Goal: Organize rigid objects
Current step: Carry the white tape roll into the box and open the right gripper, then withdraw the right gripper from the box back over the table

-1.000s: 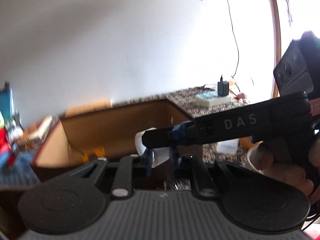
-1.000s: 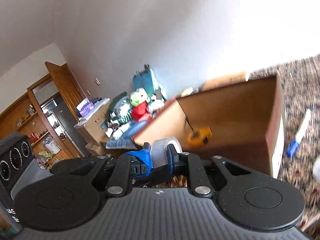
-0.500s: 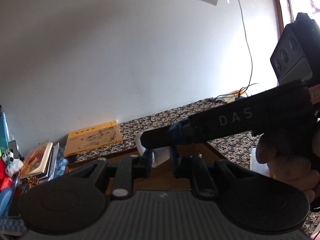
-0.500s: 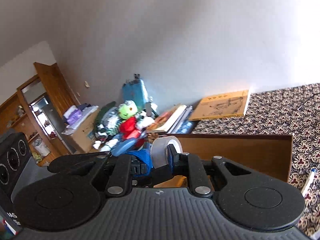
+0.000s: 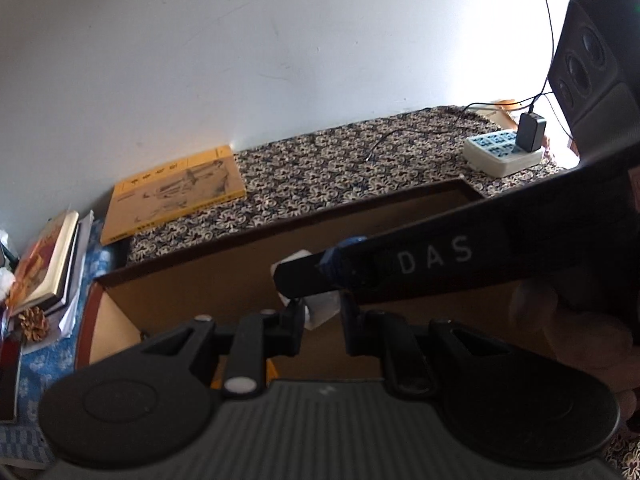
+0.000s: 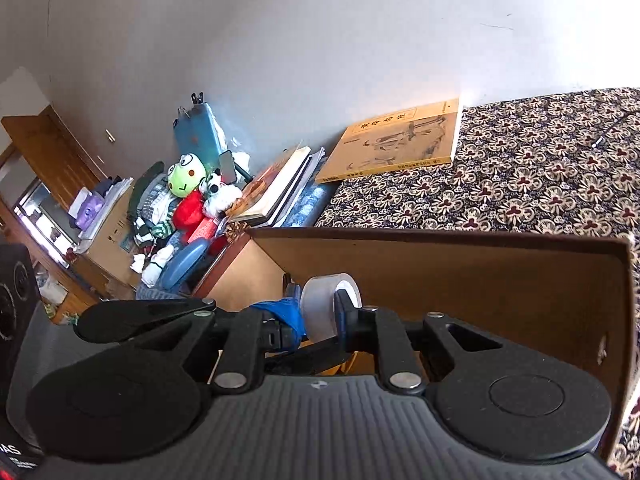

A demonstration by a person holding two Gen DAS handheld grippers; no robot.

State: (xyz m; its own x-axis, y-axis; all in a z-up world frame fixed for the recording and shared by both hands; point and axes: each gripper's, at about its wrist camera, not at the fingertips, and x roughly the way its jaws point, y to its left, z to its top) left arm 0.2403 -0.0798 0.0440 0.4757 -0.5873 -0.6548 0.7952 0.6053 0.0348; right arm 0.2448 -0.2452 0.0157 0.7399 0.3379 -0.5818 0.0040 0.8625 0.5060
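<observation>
A roll of clear tape (image 6: 320,312) is pinched in my right gripper (image 6: 318,300), which is shut on it, one blue-wrapped finger (image 6: 290,316) against its side. In the left wrist view the right gripper's finger (image 5: 400,260) crosses the picture. Just below it a whitish piece, apparently the same tape roll (image 5: 318,314), sits between the pads of my left gripper (image 5: 323,306), which is shut on it. Both grippers hang over the open brown cardboard box (image 5: 240,276) (image 6: 480,280). A person's hand (image 5: 576,328) holds the right gripper.
A yellow object (image 5: 218,376) lies in the box, mostly hidden. Beyond the box are the patterned cloth (image 5: 340,172), a yellow book (image 5: 176,196) (image 6: 400,144), stacked books (image 5: 48,256), a pine cone (image 5: 34,322) and a power strip (image 5: 504,152). Plush toys (image 6: 188,192) crowd the left.
Both grippers have travelled together with the roll from beside the box to above its opening, and the views now tilt down into it. Both grips look unchanged.
</observation>
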